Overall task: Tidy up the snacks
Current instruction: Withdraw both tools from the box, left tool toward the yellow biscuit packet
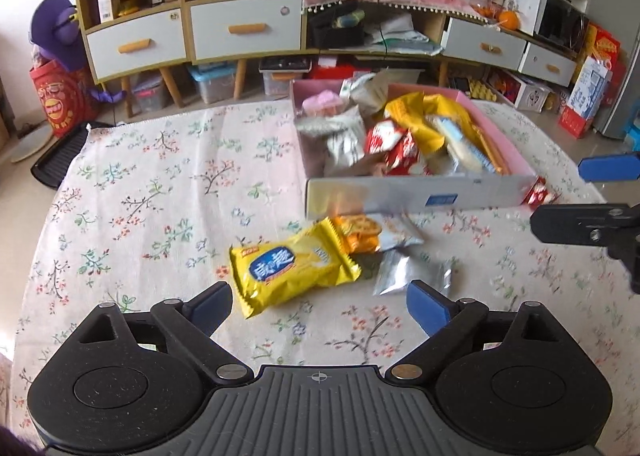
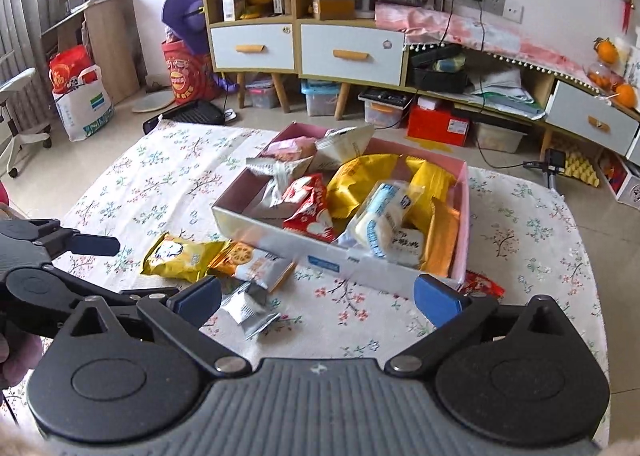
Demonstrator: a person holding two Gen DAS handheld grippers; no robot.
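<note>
While both the left hand-held gripper [image 1: 319, 306] and right hand-held gripper [image 2: 318, 298] hover spread and empty, the light, crinkly yellow foil snack packet [image 1: 290, 270] lies on the floral tabletop [image 1: 160, 184] before the pink cardboard box [image 1: 416, 198], probably best pinched across its soft, slippery middle.

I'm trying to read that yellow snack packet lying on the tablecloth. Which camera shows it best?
The left wrist view: the yellow packet lies close, just ahead of the open left gripper, its blue label facing the camera. In the right wrist view the same packet sits farther off to the left, smaller and seen at an angle.
</note>
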